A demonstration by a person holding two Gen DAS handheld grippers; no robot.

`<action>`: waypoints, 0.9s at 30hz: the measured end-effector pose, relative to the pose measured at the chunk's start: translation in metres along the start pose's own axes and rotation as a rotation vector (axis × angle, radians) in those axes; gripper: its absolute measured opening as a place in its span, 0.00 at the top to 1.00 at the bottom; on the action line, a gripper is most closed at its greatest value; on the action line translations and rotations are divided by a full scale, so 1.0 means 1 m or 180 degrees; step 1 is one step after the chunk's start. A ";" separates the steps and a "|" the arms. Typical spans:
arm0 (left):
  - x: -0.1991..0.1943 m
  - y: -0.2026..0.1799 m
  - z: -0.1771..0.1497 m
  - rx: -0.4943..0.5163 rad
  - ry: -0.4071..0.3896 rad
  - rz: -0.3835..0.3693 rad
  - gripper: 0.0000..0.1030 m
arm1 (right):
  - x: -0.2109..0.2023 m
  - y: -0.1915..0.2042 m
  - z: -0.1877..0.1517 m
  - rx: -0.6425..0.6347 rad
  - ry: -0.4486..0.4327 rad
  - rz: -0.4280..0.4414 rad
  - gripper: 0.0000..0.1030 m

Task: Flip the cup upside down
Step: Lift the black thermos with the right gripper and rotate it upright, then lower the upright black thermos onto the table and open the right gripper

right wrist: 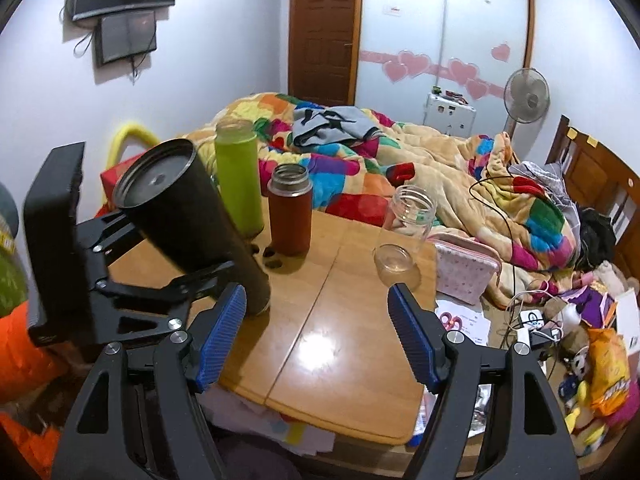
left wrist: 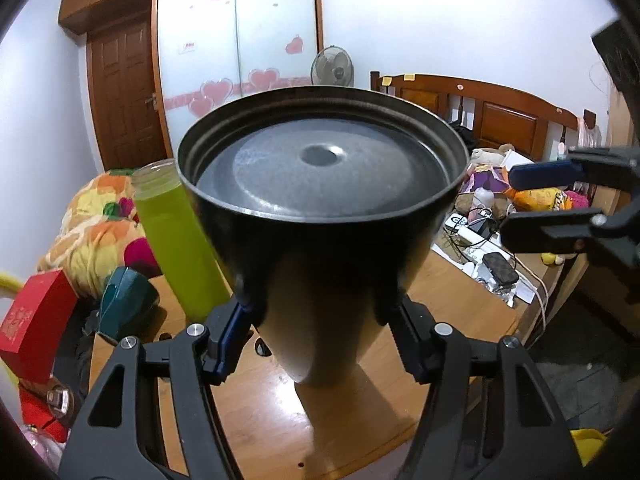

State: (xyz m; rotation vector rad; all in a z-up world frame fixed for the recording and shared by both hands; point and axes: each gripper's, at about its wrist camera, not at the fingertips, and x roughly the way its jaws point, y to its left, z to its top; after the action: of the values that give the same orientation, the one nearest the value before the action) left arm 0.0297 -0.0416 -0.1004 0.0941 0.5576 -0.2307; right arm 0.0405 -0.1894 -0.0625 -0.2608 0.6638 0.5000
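Three bottles [right wrist: 289, 210] crowd the worktop [right wrist: 340, 320] behind the tilted cup [right wrist: 192, 216], clamped by left hand-held gripper [left wrist: 320, 312]; right hand-held gripper [right wrist: 316, 336] gapes, unladen.

Left of the spread-apart right gripper [right wrist: 316, 336], the left gripper [right wrist: 176, 256] clamped the tilted black cup [right wrist: 188, 216], base up, mouth touching the wooden table [right wrist: 344, 344].
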 end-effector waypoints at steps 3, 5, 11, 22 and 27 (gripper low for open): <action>0.004 0.013 0.007 -0.0157 0.0163 -0.0091 0.38 | 0.002 0.004 0.001 0.0072 -0.0080 -0.0020 0.32; 0.009 0.019 0.010 -0.0255 0.0252 -0.0162 0.38 | 0.003 0.006 0.003 0.0105 -0.0132 0.0009 0.32; 0.023 0.036 0.015 -0.0433 0.0471 -0.0236 0.38 | 0.004 0.011 0.005 0.0162 -0.0227 0.0034 0.32; 0.030 0.019 0.025 -0.0131 0.0521 -0.0114 0.38 | 0.007 0.004 0.006 0.0306 -0.0243 0.0033 0.32; 0.034 0.021 0.026 -0.0230 0.0533 -0.0089 0.38 | 0.006 0.003 0.005 0.0328 -0.0246 0.0035 0.32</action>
State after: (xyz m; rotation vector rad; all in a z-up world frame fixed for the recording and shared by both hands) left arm 0.0766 -0.0316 -0.0960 0.0357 0.7336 -0.2308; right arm 0.0456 -0.1825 -0.0624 -0.1401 0.6139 0.4824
